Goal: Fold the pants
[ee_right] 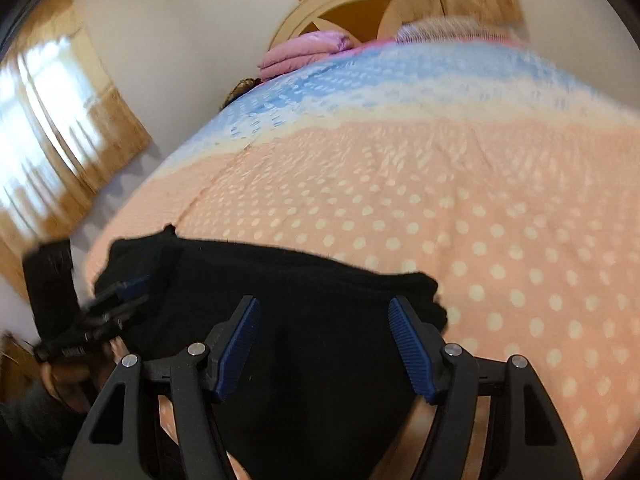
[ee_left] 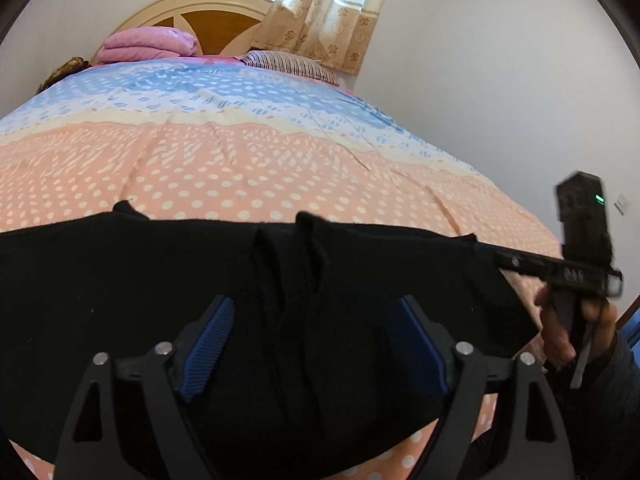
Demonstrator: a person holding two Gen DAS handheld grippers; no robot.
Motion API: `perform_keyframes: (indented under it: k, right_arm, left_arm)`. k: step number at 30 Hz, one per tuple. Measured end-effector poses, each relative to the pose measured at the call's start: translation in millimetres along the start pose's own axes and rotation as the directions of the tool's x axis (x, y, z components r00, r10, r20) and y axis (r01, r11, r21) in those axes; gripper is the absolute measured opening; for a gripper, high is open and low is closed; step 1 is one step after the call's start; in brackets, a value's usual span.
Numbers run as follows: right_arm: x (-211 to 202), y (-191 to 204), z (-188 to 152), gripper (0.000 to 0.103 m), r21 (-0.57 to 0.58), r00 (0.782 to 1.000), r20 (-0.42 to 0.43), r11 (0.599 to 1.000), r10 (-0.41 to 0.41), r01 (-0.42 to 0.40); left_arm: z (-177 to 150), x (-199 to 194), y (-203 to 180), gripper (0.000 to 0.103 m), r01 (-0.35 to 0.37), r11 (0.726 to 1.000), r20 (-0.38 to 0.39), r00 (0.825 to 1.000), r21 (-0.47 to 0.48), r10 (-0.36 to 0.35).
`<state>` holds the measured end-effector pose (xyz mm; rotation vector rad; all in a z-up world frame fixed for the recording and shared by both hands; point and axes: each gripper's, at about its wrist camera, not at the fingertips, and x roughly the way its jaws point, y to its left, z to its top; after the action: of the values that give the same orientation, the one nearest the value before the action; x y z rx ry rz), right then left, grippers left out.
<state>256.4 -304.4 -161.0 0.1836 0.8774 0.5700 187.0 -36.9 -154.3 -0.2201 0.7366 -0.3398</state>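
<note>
We see the black pants (ee_left: 200, 300) bunched along the near edge of the bed (ee_left: 240, 168). Our left gripper (ee_left: 316, 344) stands spread over their creased middle, and our right gripper (ee_right: 324, 348) stands spread above them, neither pinching cloth.

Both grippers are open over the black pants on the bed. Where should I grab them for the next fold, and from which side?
Judging by the pose, grip the black pants at the raised ridge near their far edge, coming from the near side with the left gripper. The bunched cloth there stands proud of the bedspread, so the fingers can pinch it.
</note>
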Motion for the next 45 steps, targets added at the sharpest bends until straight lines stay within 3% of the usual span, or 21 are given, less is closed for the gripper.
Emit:
perform_keyframes:
  k: [5, 9, 12, 17, 21, 24, 27, 29, 32, 36, 41, 45]
  right_arm:
    - [-15.6, -4.3, -3.1, 0.068, 0.047, 0.998, 0.056, 0.998, 0.036, -0.039]
    - [-48.7, 13.9, -30.2, 0.068, 0.042, 0.992, 0.084, 0.995, 0.089, -0.093]
    - [-58.5, 24.2, -57.8, 0.068, -0.008, 0.991, 0.027, 0.992, 0.129, -0.128]
    - [-49.0, 18.5, -92.1, 0.068, -0.064, 0.997, -0.062, 0.997, 0.036, -0.040]
    - [-56.5, 17.5, -82.2, 0.068, -0.022, 0.997, -0.047, 0.998, 0.058, -0.059]
    - [-77.7, 26.6, -75.6, 0.068, -0.041, 0.999, 0.041, 0.999, 0.028, -0.026]
    - [-85.2, 43.1, -70.7, 0.068, -0.083, 0.992, 0.081, 0.993, 0.092, -0.085]
    - [-75.3, 51.2, -74.3, 0.068, -0.112, 0.990, 0.040, 0.985, 0.137, -0.132]
    - [-42.3, 49.6, -87.1, 0.068, -0.111, 0.997, -0.054, 0.992, 0.055, -0.061]
    - [-43.1, 47.1, -85.3, 0.068, -0.095, 0.996, -0.065, 0.993, 0.064, -0.070]
    - [-41.7, 62.3, -64.4, 0.068, -0.081, 0.989, -0.030, 0.986, 0.142, -0.144]
    - [-12.0, 94.4, -32.5, 0.068, -0.103, 0.973, -0.033, 0.967, 0.229, -0.231]
  left_arm:
    - [-5.4, -0.5, -8.1, 0.094, -0.022, 0.999, 0.003, 1.000, 0.047, 0.022]
    - [-10.8, -2.8, -10.2, 0.096, -0.044, 0.996, 0.004, 0.999, 0.082, 0.044]
    - [-13.7, -2.0, -9.6, 0.097, -0.051, 0.996, 0.006, 0.999, 0.079, 0.051]
    - [-16.6, 1.1, -14.7, 0.099, -0.080, 0.992, 0.008, 0.997, 0.102, 0.080]
    - [-17.6, -4.3, -18.4, 0.099, -0.089, 0.990, 0.002, 0.996, 0.110, 0.089]
    - [-17.5, -15.3, -14.3, 0.099, -0.082, 0.993, 0.025, 0.996, 0.086, 0.080]
    - [-18.0, -14.1, -9.5, 0.100, -0.101, 0.992, 0.025, 0.995, 0.079, 0.099]
    - [-20.3, -8.1, -6.0, 0.100, -0.108, 0.992, 0.002, 0.994, 0.066, 0.108]
    - [-21.5, -6.8, -7.7, 0.101, -0.116, 0.990, 0.007, 0.993, 0.084, 0.115]
    - [-17.2, -9.9, 0.4, 0.101, -0.115, 0.992, 0.008, 0.993, 0.060, 0.115]
    - [-10.9, -13.6, 17.1, 0.101, -0.147, 0.989, 0.012, 0.989, 0.025, 0.147]
    - [-24.5, -16.9, 16.3, 0.101, -0.156, 0.985, -0.002, 0.988, 0.077, 0.156]
